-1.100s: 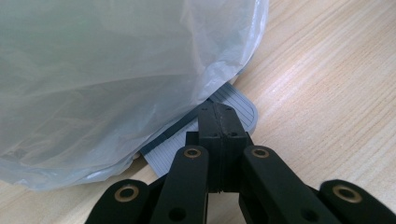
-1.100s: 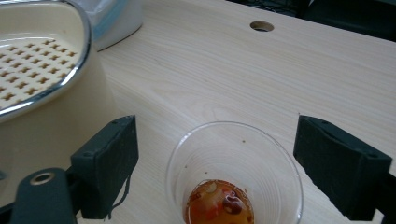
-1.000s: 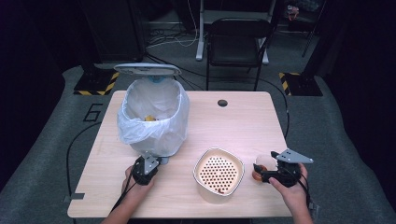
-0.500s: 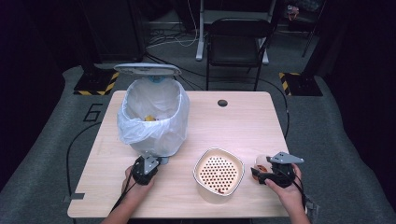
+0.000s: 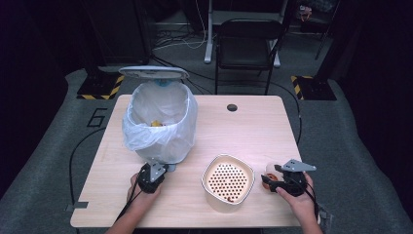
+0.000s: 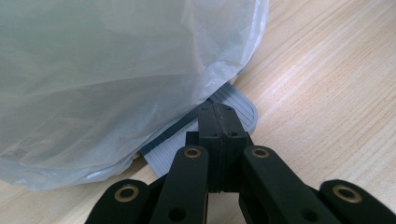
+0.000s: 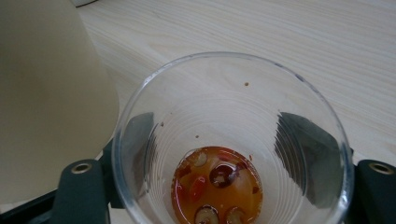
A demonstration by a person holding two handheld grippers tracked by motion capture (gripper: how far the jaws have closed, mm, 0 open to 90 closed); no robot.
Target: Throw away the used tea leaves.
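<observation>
A clear plastic cup [image 7: 233,93] with a little red liquid and fruit bits [image 7: 215,186] stands on the table to the right of the cream strainer bowl [image 5: 228,183]. My right gripper [image 7: 224,154] has just been closing its jaws around the cup, and the pads [image 7: 140,140] show through its walls against both sides. In the high view the cup [image 5: 269,170] sits just ahead of the right gripper [image 5: 269,181]. My left gripper [image 6: 218,116] is shut, its tips resting on the grey ribbed pedal [image 6: 238,105] of the bag-lined bin [image 5: 158,122].
The bin's lid [image 5: 153,72] stands raised, and something yellow [image 5: 156,124] lies inside the bag. The bowl's cream wall [image 7: 46,93] rises close to the cup's left. A cable hole [image 5: 232,107] marks the table's far middle. A chair [image 5: 248,44] stands beyond the table.
The right gripper has shifted a little left toward the cup, and its jaws now flank it. The left hand has stayed at the pedal.
</observation>
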